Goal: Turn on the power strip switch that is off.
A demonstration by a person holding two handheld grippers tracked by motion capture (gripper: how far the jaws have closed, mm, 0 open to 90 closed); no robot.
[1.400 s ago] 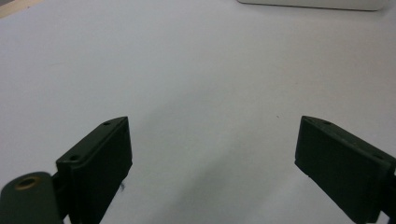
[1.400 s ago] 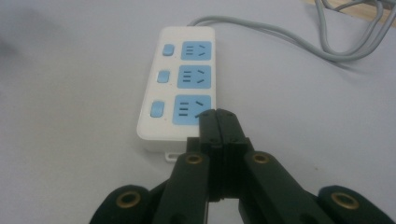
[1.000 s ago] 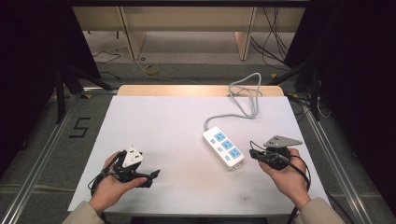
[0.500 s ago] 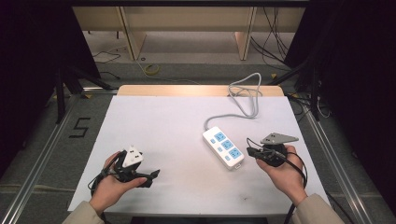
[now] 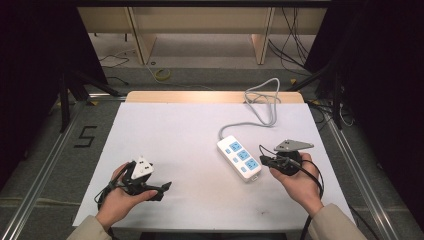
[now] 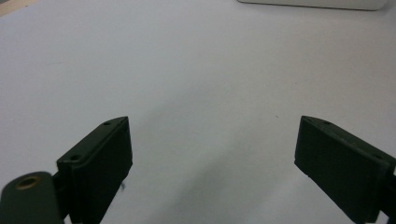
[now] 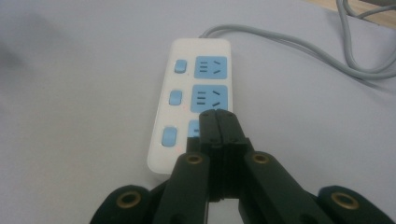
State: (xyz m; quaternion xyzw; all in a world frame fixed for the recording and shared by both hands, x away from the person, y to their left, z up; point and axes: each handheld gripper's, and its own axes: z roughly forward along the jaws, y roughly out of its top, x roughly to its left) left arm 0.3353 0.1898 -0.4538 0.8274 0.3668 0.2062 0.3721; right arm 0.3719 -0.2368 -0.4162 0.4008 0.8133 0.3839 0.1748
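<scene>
My right gripper (image 7: 217,114) hovered with its jaws pressed together (nothing between them) over the power strip's (image 5: 239,157) near socket. My left gripper (image 5: 160,190) rested wide open, far left.

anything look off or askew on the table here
Only mildly: the power strip lies diagonal to the table edges, and its grey cable loops past the far edge. No damage or spills visible.

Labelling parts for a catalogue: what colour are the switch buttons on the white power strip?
Light blue buttons, matching the sockets on the white power strip; clearest in the right gripper view.
</scene>
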